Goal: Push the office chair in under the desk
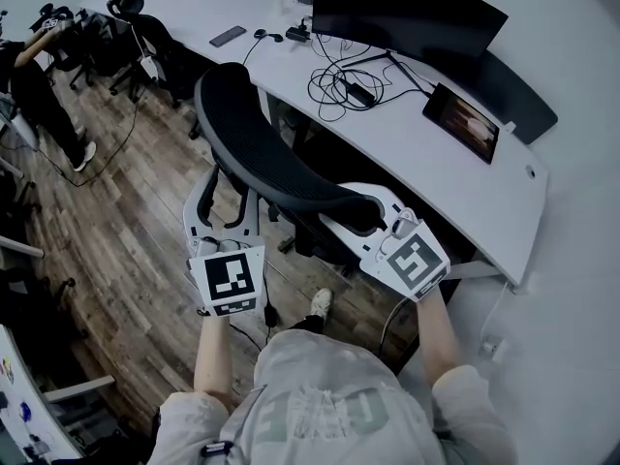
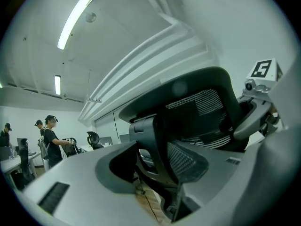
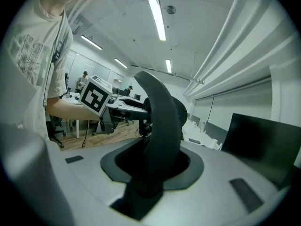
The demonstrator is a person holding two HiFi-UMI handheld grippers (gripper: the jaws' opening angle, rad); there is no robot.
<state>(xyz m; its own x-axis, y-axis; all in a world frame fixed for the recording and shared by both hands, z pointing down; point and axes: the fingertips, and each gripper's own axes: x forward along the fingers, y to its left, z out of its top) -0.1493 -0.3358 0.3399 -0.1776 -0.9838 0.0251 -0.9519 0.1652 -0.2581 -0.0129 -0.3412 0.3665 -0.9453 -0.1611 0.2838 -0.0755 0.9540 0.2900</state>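
The black mesh office chair stands with its backrest toward me, in front of the long white desk. My left gripper straddles the backrest's left edge, and in the left gripper view the chair's back frame fills the space between the jaws. At the backrest's right end sits my right gripper. In the right gripper view the padded backrest edge is wedged between the jaws. The seat is mostly hidden under the backrest.
On the desk are a dark monitor, a tablet, tangled cables and a phone. More black chairs and a person stand on the wood floor at far left. My own foot is behind the chair.
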